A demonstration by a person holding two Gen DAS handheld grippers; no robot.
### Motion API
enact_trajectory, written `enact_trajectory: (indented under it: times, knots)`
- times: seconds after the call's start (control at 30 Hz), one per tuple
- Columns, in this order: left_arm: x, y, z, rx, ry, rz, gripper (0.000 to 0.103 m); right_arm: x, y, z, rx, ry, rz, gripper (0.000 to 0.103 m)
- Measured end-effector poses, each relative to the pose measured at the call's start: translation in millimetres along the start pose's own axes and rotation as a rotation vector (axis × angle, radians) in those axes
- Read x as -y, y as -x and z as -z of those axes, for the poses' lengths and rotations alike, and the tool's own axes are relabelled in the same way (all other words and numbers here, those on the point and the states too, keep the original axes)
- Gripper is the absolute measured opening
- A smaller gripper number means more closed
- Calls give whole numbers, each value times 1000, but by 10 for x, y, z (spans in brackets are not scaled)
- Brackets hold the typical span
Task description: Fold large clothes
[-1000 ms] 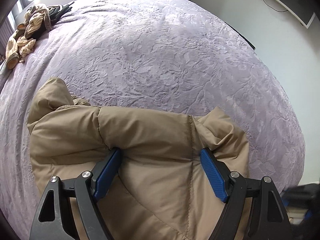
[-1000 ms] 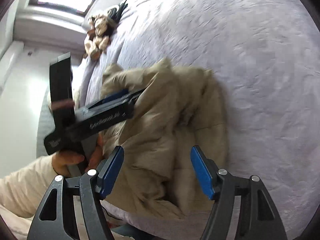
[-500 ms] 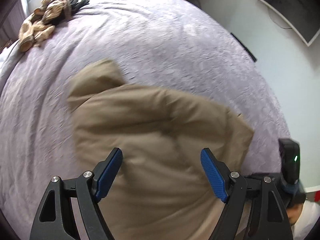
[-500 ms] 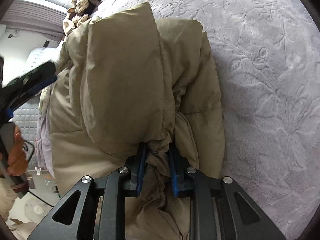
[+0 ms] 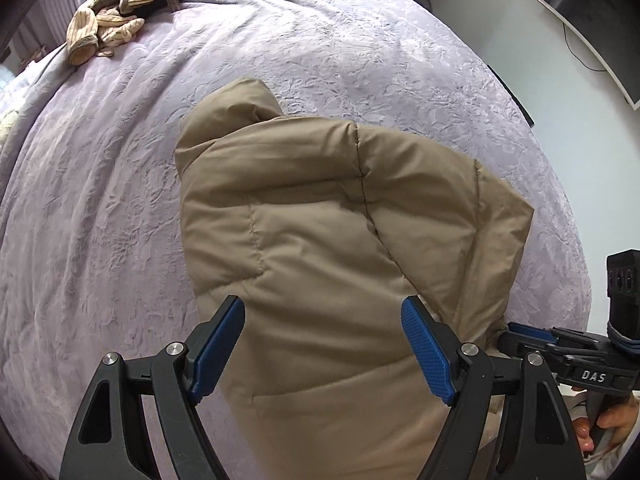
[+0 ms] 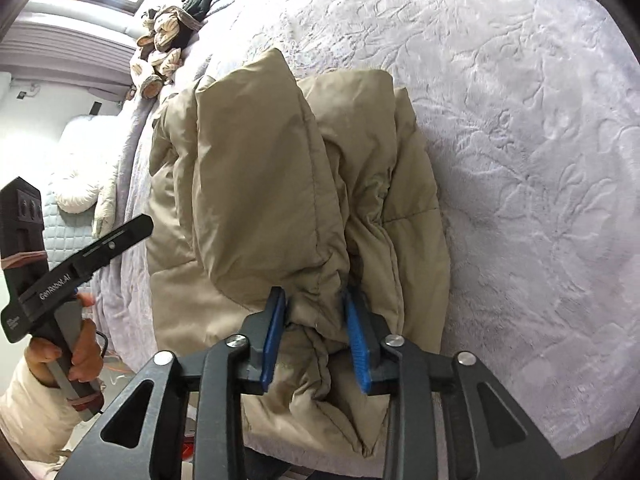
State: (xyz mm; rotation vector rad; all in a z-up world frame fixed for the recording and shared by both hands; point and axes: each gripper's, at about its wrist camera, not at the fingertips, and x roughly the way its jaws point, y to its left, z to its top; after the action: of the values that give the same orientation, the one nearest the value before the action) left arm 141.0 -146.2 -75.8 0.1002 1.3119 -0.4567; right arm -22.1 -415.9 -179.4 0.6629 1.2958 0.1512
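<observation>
A tan puffer jacket (image 5: 320, 232) lies bunched and partly folded on the lilac bedspread (image 5: 100, 208), near the bed's front edge. My left gripper (image 5: 320, 344) is open and empty, held above the jacket's near part. My right gripper (image 6: 316, 332) grips a bunched fold of the jacket (image 6: 280, 184) between its blue pads, with the jaws partly apart around the thick fabric. The right gripper also shows in the left wrist view (image 5: 560, 356), at the jacket's right edge. The left gripper shows in the right wrist view (image 6: 76, 256), off the jacket's left side.
A heap of striped beige and dark clothes (image 5: 120, 20) lies at the bed's far corner. A white wall with a dark-framed screen (image 5: 592, 20) runs along the right. A white pillow and quilted cover (image 6: 76, 196) lie beside the bed's left side.
The left gripper let go of the jacket and pulled back, staying open. The right gripper closed on a fold of the jacket; its jaws now stand a little wider than half a second ago.
</observation>
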Motion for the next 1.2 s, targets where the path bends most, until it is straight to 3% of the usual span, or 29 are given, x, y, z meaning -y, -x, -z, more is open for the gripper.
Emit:
enact_trajectory:
  times: [0.03, 0.07, 0.27, 0.33, 0.4, 0.53, 0.57, 0.87, 1.07, 1.2]
  knots:
    - [-16, 9, 18, 4, 1, -3, 98, -10, 20, 2, 1, 2, 5, 42]
    - [-34, 13, 33, 6, 5, -7, 103, -15, 38, -2, 1, 4, 8, 45]
    - [-183, 28, 142, -5, 40, 34, 103, 9, 141, 8, 12, -5, 18, 51]
    - [-292, 33, 186, -17, 69, 70, 103, 33, 189, -1, 22, -2, 30, 64]
    - [-407, 35, 218, -25, 106, 92, 103, 57, 236, 3, 39, 1, 38, 92]
    - [-659, 9, 271, -27, 157, 152, 103, 137, 286, -20, 63, -15, 5, 96]
    - [-708, -19, 279, -33, 163, 169, 103, 171, 267, -34, 56, -24, -6, 103]
    - [-1122, -501, 339, -154, 277, 516, 103, 241, -40, -185, -48, 10, -43, 103]
    - [-1214, -795, 296, -175, 283, 584, 103, 311, -346, -367, -125, 43, 4, 103]
    - [-1203, -975, 271, -192, 293, 635, 103, 428, -576, -475, -186, 44, -66, 103]
